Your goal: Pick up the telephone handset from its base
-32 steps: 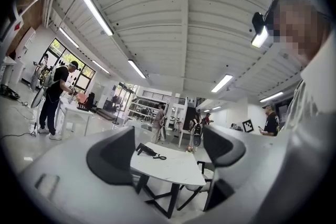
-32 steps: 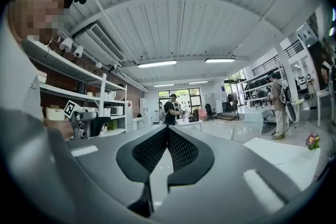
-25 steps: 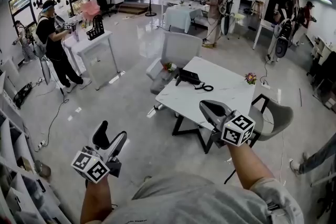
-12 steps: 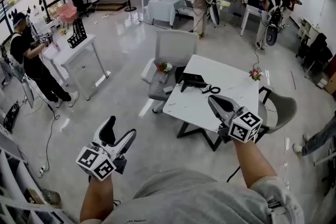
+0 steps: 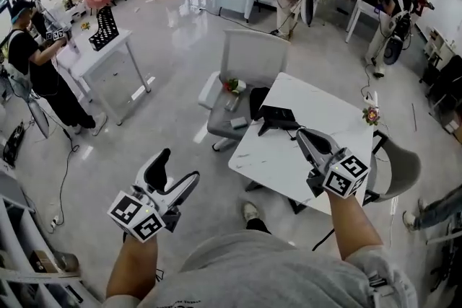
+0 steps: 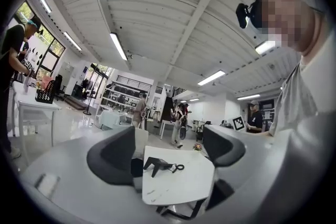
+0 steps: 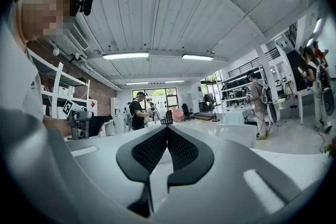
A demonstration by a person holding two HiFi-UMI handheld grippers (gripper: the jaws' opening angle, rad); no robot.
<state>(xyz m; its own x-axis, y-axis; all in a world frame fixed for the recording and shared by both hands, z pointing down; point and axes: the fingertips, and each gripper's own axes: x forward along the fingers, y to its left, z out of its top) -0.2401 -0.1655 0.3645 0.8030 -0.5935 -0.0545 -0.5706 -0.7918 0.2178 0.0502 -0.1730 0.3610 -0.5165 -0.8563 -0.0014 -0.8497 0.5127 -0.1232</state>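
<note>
The black telephone (image 5: 276,116) sits near the far-left corner of the white table (image 5: 289,162), its handset lying on the base. In the left gripper view the telephone (image 6: 159,164) shows small and well ahead, with a coiled cord beside it on the table (image 6: 181,186). My left gripper (image 5: 175,171) is open and empty, held over the floor to the left of the table. My right gripper (image 5: 304,133) is shut on nothing and hovers above the table just right of the telephone. Its closed pads (image 7: 167,136) meet in the right gripper view.
A grey chair (image 5: 245,58) with flowers and small items on its seat stands behind the table's left corner. A small flower pot (image 5: 372,115) is at the table's far-right edge, a grey chair (image 5: 404,169) beside it. Another white table (image 5: 108,54) and several people stand around.
I have come closer to the table, and both grippers have come forward with me. The right gripper now hangs over the tabletop beside the telephone. Neither gripper's jaws have changed.
</note>
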